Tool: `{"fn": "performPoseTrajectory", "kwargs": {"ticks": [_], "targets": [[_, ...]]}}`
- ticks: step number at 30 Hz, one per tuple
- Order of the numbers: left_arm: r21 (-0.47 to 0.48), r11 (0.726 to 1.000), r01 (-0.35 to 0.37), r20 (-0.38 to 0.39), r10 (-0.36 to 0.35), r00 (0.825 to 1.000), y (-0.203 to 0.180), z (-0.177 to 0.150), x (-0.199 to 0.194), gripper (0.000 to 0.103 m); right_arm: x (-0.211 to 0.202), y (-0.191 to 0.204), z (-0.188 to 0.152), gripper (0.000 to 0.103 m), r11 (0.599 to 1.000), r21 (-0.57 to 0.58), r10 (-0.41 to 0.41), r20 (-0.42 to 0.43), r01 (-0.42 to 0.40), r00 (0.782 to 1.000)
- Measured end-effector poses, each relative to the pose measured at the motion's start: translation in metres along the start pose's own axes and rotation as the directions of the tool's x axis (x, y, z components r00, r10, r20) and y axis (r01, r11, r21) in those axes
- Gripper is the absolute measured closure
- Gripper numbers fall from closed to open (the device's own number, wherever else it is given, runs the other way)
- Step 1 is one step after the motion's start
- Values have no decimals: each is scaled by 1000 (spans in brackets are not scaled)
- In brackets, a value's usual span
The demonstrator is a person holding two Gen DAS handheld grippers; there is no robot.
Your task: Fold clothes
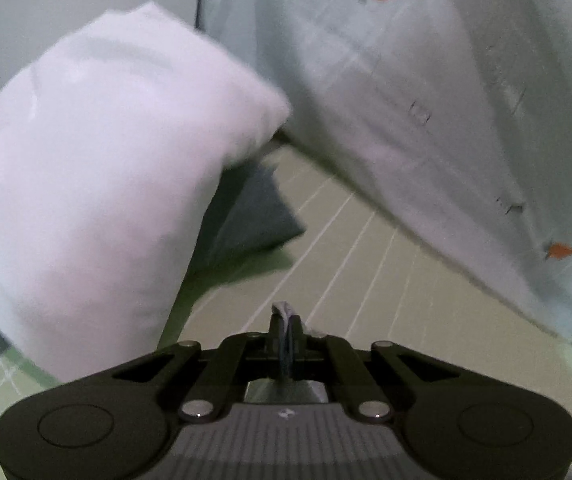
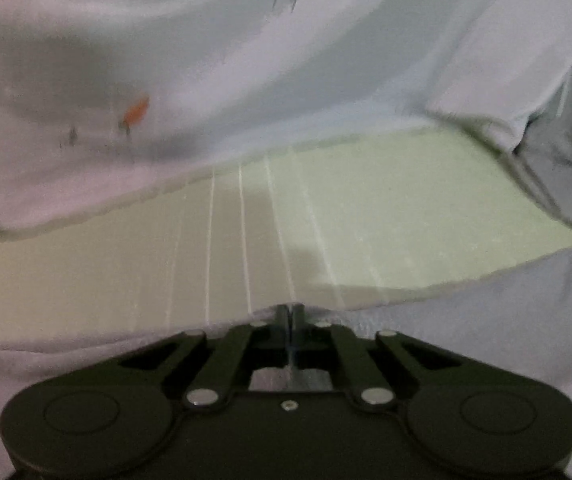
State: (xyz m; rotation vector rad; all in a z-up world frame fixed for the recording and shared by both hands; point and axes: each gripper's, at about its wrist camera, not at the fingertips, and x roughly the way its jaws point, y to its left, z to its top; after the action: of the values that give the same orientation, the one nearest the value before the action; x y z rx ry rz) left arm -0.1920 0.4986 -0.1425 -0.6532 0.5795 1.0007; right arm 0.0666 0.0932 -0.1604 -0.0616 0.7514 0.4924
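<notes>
Above the green striped sheet (image 2: 366, 208), both the left claw (image 1: 286, 320) and right claw (image 2: 291, 314) pinch tight on the pale carrot-print garment (image 1: 426, 80), which hangs lifted between them.

The left hand-held gripper (image 1: 286, 320) points forward at 12 o'clock and downward, its jaws closed tight on a pinch of pale cloth (image 1: 282, 307). The right hand-held gripper (image 2: 290, 314) points likewise, jaws clamped together on a cloth edge.
</notes>
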Motion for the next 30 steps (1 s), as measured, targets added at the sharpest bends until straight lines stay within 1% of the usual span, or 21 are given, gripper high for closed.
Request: {"fn": "performPoseTrajectory", "kwargs": {"ticks": [2,3,4,5,6,7,8,9,10,11,13,15,19,22,24,26,29,30], "targets": [[27,1000,-12,13,12,1000,-8,2,13,100,13,-7,6,101,1000,13,-10,7,10,1000],[26,999,-27,-1,27,1000,-11,1,26,97,21,-10,8,99,1000,19,-15,8,15,1000],[25,998,-56,-33,57,998,-13,-1,37,94,31,-10,9,94,999,10,-49,-22,49,999],[26,996,-89,-70,91,993,-15,-4,47,94,42,-10,10,79,996,-6,-91,-61,91,994],[26,995,-101,-89,103,991,-14,-7,48,87,48,-8,10,60,992,-26,-128,-93,127,987],[25,994,-107,-103,109,989,-12,-10,46,71,49,-7,10,51,989,-38,-148,-102,145,984],[22,995,-101,-107,103,989,-8,-14,40,61,43,-6,8,36,987,-39,-157,-89,154,984],[18,996,-92,-107,93,990,-3,-18,32,41,36,-5,5,18,987,-41,-160,-71,158,985],[19,995,-95,-111,97,989,3,-24,25,30,30,-3,0,11,986,-48,-162,-69,159,984],[21,994,-103,-118,105,988,9,-30,18,30,25,0,-6,6,986,-57,-163,-72,159,984],[32,993,-117,-139,120,983,20,-41,4,29,20,5,-20,5,985,-83,-159,-114,150,981],[51,991,-124,-179,131,975,30,-56,-9,27,15,11,-33,5,985,-103,-154,-157,139,976],[51,993,-110,-246,119,962,43,-82,-30,24,7,18,-61,5,988,-89,-143,-230,125,963],[32,994,-105,-265,109,958,47,-97,-40,21,2,21,-73,5,993,-57,-119,-267,108,956],[33,994,-102,-262,107,959,47,-102,-44,20,-2,25,-79,5,994,-54,-107,-273,95,956],[36,996,-85,-262,91,961,45,-104,-46,20,-7,29,-84,4,995,-57,-99,-272,86,957],[35,998,-58,-260,65,964,41,-110,-49,23,-13,33,-87,3,995,-63,-90,-274,75,957],[47,996,-73,-256,82,963,39,-112,-49,31,-14,35,-89,3,995,-70,-91,-279,74,956]]}}
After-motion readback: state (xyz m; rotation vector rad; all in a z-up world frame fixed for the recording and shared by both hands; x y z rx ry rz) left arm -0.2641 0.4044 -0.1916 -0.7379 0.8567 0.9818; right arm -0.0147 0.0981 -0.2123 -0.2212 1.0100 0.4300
